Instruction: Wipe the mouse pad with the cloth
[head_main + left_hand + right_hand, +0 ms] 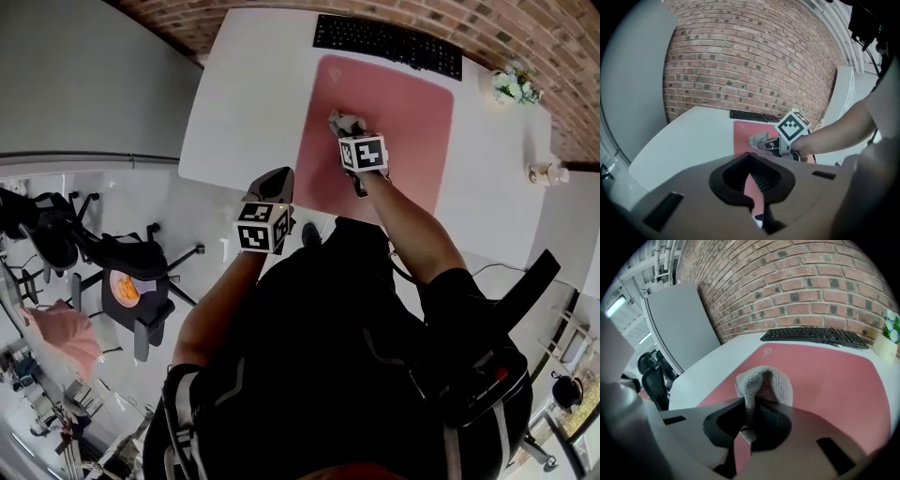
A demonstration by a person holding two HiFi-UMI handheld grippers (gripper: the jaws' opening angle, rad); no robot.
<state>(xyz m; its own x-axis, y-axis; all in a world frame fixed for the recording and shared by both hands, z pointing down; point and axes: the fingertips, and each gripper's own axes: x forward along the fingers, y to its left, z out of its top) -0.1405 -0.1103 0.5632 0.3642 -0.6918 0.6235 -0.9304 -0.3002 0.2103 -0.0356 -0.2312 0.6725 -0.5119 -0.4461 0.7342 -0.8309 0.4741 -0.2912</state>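
A pink mouse pad (403,112) lies on the white table (244,94), just in front of a black keyboard (386,42). My right gripper (349,133) is over the pad's near-left part, shut on a grey knitted cloth (345,123). In the right gripper view the cloth (780,385) bulges out of the jaws and rests on the pad (825,376). My left gripper (275,181) hangs at the table's front edge, off the pad, shut with nothing in it. From the left gripper view the cloth (758,139) shows beyond the closed jaws.
A small potted plant (514,84) stands at the table's far right, and a small pale object (547,172) sits at its right edge. A brick wall runs behind the table. Black office chairs (131,272) stand on the floor to the left.
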